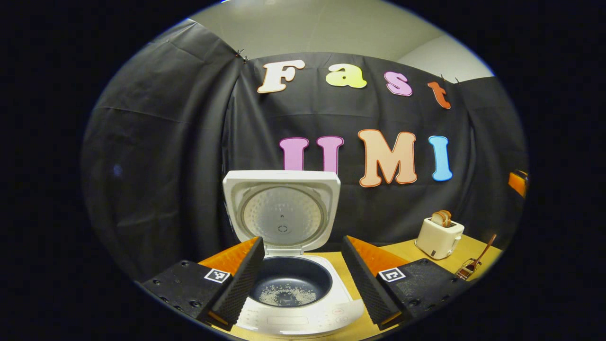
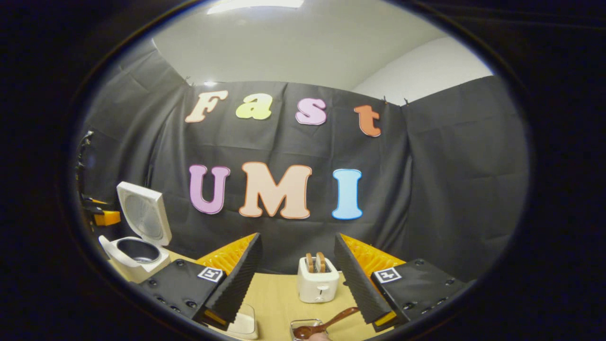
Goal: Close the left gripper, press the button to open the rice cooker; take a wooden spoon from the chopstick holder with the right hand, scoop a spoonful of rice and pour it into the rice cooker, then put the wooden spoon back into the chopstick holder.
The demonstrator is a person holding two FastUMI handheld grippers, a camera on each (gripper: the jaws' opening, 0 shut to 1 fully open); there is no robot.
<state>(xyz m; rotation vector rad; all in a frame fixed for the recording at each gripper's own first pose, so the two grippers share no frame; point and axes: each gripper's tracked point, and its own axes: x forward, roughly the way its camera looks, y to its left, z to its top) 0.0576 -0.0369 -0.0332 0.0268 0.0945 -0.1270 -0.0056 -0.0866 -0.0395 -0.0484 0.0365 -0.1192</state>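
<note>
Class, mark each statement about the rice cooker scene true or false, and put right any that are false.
1. The rice cooker lid is shut. False: it stands open and upright.
2. Some rice lies at the bottom of the cooker's inner pot. True.
3. The toaster is empty. False: two slices of bread stick out of its slots.
4. The left gripper is open, its fingers apart in front of the cooker. True.
5. The right gripper is shut on the wooden spoon. False: it is open, and the spoon rests in a clear container on the table.
</note>
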